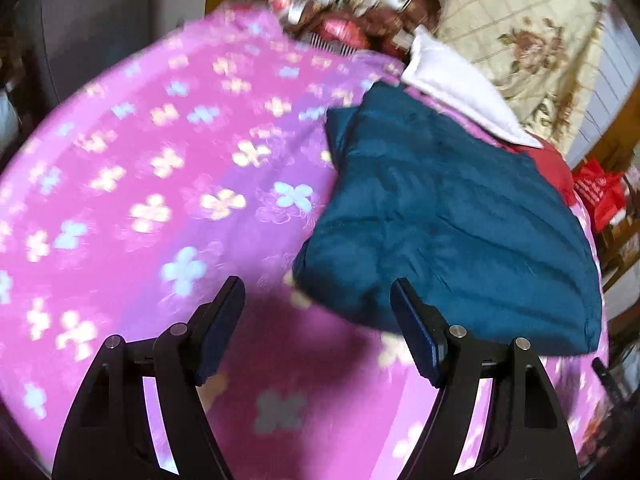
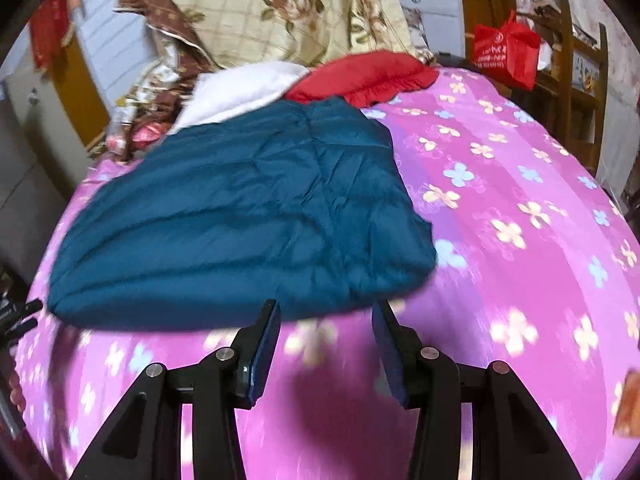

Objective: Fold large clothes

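A folded dark teal padded garment (image 1: 440, 216) lies on a pink flowered bed sheet (image 1: 160, 152). It also shows in the right wrist view (image 2: 240, 216) on the same sheet (image 2: 520, 200). My left gripper (image 1: 318, 292) is open and empty, just above the sheet, with its right finger at the garment's near edge. My right gripper (image 2: 326, 316) is open and empty, just in front of the garment's near edge. Both views are blurred by motion.
Behind the teal garment lie a white cloth (image 2: 248, 88) and a red garment (image 2: 360, 76). A cream flowered quilt (image 2: 280, 4) is piled at the head of the bed. A red bag (image 2: 506, 54) stands by wooden furniture (image 2: 576, 80) beyond the bed's edge.
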`<state>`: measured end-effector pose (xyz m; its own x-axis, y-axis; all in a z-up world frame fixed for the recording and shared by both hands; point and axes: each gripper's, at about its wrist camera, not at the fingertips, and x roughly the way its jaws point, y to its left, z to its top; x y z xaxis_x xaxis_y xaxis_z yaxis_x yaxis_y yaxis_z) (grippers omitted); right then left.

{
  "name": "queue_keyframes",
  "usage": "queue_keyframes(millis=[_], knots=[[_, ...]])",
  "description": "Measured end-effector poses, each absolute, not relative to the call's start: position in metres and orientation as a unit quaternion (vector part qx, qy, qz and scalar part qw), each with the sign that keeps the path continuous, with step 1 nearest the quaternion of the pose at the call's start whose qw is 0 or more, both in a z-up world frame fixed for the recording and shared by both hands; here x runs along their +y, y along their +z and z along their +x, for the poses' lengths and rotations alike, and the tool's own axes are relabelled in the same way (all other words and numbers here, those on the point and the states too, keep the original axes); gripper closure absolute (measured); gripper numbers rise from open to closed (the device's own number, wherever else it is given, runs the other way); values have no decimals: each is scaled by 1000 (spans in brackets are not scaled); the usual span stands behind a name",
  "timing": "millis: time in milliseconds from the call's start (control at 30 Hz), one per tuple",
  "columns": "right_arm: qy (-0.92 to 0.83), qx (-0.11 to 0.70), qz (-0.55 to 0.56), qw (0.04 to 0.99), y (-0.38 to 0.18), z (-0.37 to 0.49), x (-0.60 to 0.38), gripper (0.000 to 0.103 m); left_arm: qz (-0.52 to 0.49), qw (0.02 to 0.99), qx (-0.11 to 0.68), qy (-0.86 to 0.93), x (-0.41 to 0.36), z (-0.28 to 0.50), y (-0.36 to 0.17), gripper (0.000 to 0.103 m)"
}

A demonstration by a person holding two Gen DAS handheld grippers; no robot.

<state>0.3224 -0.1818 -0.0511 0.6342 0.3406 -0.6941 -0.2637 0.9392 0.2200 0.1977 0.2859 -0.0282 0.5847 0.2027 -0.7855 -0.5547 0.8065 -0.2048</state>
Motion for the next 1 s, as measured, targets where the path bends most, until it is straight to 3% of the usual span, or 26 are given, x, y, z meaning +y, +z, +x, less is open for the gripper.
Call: queue_keyframes(millis=[133, 400, 1000], knots=[[170, 369, 52, 912, -45, 272, -190, 33, -160, 892, 349, 240, 244, 144, 7, 27], [184, 324, 59, 926, -23, 184, -186, 33, -114, 922, 270, 254, 169, 54, 53, 26], [186, 262, 25, 947, 25, 106, -170, 32, -82, 941, 250, 213, 85, -14, 93, 25]])
